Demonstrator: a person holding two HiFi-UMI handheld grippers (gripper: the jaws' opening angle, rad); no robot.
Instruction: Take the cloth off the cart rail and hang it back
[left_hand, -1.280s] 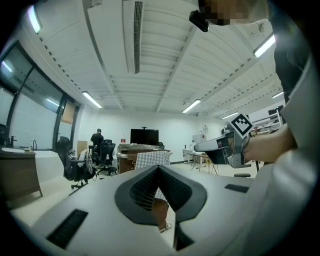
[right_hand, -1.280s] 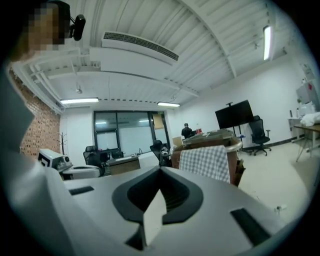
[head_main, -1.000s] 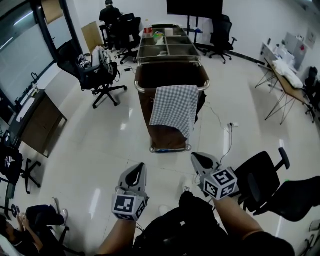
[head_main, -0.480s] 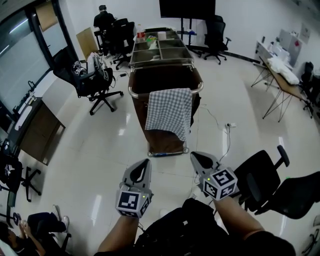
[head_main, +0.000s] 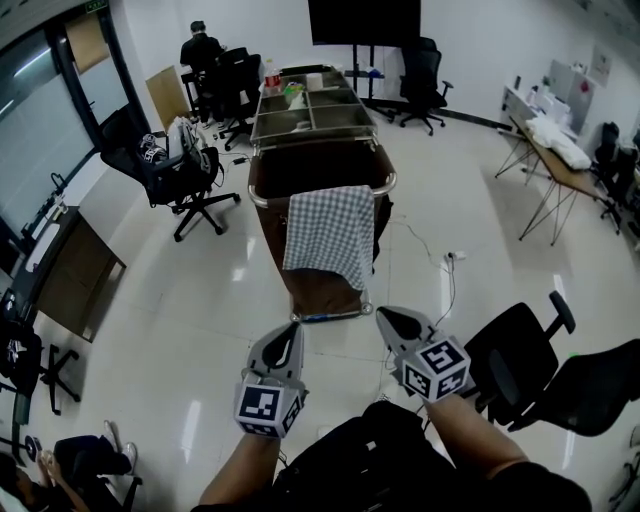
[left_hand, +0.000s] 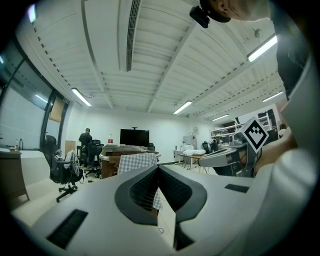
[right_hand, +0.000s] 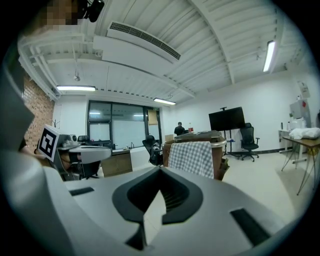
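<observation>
**Cloth on the rail, both grippers clenched and empty**

Head view: A checked cloth (head_main: 328, 232) hangs over the near rail (head_main: 256, 196) of a brown cart (head_main: 318, 298), draped down the cart's front face. The cart stands on a glossy white floor (head_main: 200, 300). Metal trays (head_main: 305, 108) sit on the cart's far end. The left gripper (head_main: 292, 328) and right gripper (head_main: 385, 316) are side by side low in the picture. Both point toward the cart and are well apart from the cloth. Each set of fingers is pressed together with nothing between. A black chair (head_main: 175, 165) stands left of the cart and another (head_main: 520, 350) is just beside the right gripper. A desk (head_main: 560, 160) is at the far right, and a person (head_main: 200, 48) sits at the back.

Left gripper view: The left gripper (left_hand: 158, 167) has its fingers clenched tip to tip and holds nothing. Past them the cloth (left_hand: 137, 161) hangs on the cart, well away. The right gripper (left_hand: 220, 159) shows to the right with its marker cube (left_hand: 255, 134).

Right gripper view: The right gripper (right_hand: 160, 169) has its fingers closed on each other and is empty. The cloth (right_hand: 191, 157) hangs on the cart (right_hand: 217, 161) ahead, apart from the fingertips. The left gripper (right_hand: 90, 152) lies to the left. A dark screen (right_hand: 226, 120) stands at the back.
</observation>
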